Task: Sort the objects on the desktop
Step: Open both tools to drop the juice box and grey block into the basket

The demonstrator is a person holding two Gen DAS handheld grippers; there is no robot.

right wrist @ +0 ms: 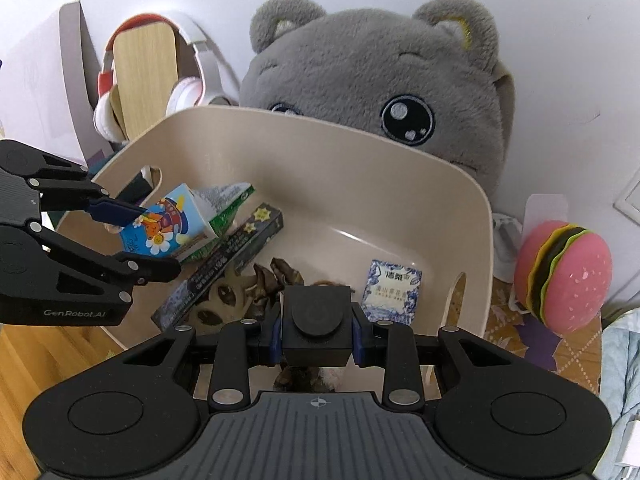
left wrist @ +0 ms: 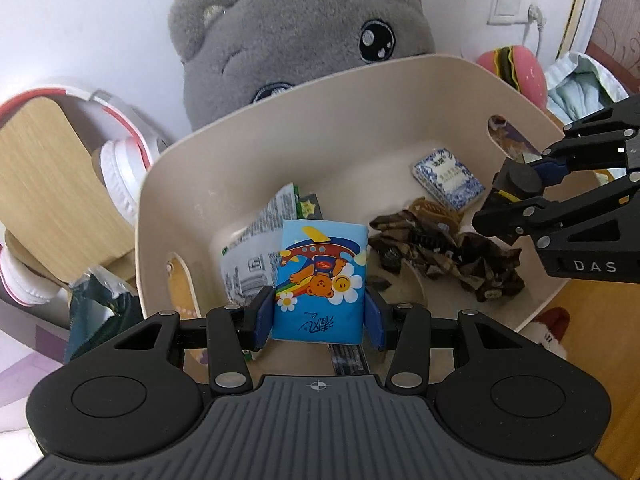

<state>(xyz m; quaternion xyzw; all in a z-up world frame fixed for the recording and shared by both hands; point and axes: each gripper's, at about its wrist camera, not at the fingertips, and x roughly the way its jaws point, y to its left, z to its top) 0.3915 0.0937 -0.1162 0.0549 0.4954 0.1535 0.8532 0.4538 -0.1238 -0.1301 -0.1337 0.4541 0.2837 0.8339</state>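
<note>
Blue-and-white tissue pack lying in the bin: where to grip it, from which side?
Come from above. The blue-and-white tissue pack lies flat and alone on the beige bin floor, near the handle-cutout wall. Pinch across its two long edges, mid-length; those sides look clear of the brown scrunchie. Both grippers are full now: left gripper on the cartoon pack, right gripper on a black block.

A big grey plush bear [right wrist: 372, 92] sits against the white wall [right wrist: 560, 40], peering over from behind. To one side, white-and-red headphones [right wrist: 188, 80] hang over a wooden board [right wrist: 144, 76]. On the other side rests a pink burger-shaped toy [right wrist: 564, 268], with a wall socket [left wrist: 512, 0] and its white plug [left wrist: 536, 16] above.
</note>
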